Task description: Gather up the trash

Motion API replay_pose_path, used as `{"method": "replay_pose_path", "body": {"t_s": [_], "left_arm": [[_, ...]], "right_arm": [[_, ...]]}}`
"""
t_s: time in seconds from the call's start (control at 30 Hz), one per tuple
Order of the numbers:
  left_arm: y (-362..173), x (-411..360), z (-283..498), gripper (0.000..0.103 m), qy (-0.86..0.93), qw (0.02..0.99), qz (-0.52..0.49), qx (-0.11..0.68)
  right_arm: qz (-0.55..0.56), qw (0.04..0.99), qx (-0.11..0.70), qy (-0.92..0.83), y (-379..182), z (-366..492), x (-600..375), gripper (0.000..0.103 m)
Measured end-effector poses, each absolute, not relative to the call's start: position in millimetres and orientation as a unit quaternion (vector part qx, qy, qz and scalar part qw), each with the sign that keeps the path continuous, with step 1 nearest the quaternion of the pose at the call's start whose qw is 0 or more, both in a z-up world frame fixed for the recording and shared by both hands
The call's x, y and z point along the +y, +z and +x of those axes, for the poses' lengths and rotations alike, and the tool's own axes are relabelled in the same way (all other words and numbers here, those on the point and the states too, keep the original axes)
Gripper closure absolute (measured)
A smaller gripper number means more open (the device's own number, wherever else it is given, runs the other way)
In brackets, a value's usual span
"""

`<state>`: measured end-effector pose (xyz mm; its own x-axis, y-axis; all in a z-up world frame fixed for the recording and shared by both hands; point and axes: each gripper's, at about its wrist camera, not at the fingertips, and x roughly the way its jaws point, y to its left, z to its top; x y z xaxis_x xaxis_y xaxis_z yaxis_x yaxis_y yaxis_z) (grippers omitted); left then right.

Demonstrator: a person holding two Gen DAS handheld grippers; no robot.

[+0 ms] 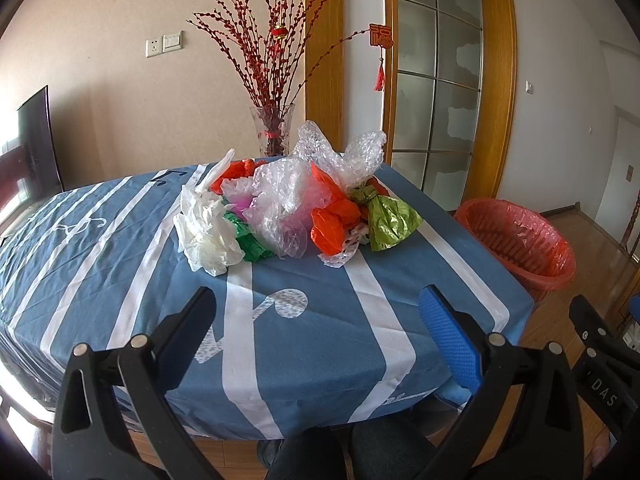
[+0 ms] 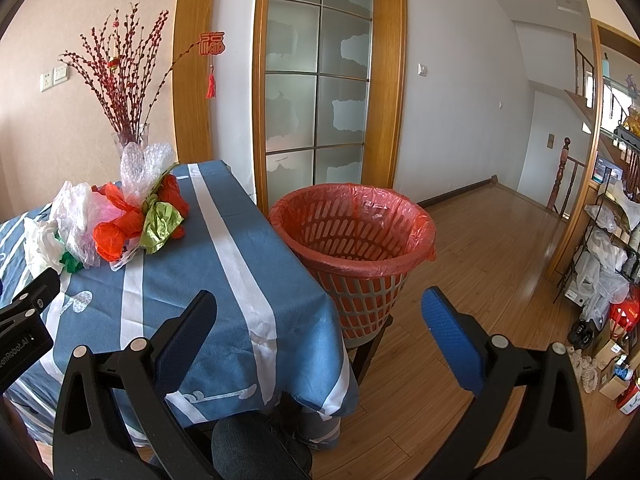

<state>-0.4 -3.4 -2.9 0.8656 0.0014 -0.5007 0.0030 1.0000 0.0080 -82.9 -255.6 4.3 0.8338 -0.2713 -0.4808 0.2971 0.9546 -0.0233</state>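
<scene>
Blue-padded left gripper [image 1: 316, 312], jaws spread wide and empty, low in frame over the near part of the tablecloth [image 1: 120, 280]. Right gripper [image 2: 320, 316] likewise wide open and empty, low centre of its view, aimed between table edge and bin [image 2: 352, 240].

Further out, mid-frame in the left view: trash heap [image 1: 280, 208] on the cloth, untouched. White bag [image 1: 208, 236] at its left, green scrap [image 1: 250, 240] beside it, clear film [image 1: 280, 204] in the middle, red bags [image 1: 334, 216] and olive foil [image 1: 390, 220] to the right, bubble wrap [image 1: 340, 152] on top behind. Vase [image 1: 272, 132] just beyond.

Bin at right, red-lined, apparently empty, close against the table's side.

Probably the very start: nothing collected yet. Next move likely calls for reaching forward to the nearest bag, pinching a firm fold of thin plastic, then carrying rightward over the bin rim.
</scene>
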Motion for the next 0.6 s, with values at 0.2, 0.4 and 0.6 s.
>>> {"method": "replay_pose_path", "body": {"t_s": [0.2,0.4,0.6], "left_arm": [[-4.3,-5.2,-2.6,0.004,-0.001,0.966,0.004,0.260],[-4.6,-5.2,-1.8,0.004,-0.002,0.965,0.005,0.263],[-4.6,-5.2,-0.9,0.004,-0.002,0.964,0.005,0.265]], "right_arm": [[0.026,0.957,0.248,-0.149,3.9,-82.5,-255.2,0.002],[0.026,0.957,0.248,-0.149,7.5,-81.7,-254.9,0.002],[0.025,0.957,0.249,-0.148,2.8,-83.4,-255.1,0.002]]}}
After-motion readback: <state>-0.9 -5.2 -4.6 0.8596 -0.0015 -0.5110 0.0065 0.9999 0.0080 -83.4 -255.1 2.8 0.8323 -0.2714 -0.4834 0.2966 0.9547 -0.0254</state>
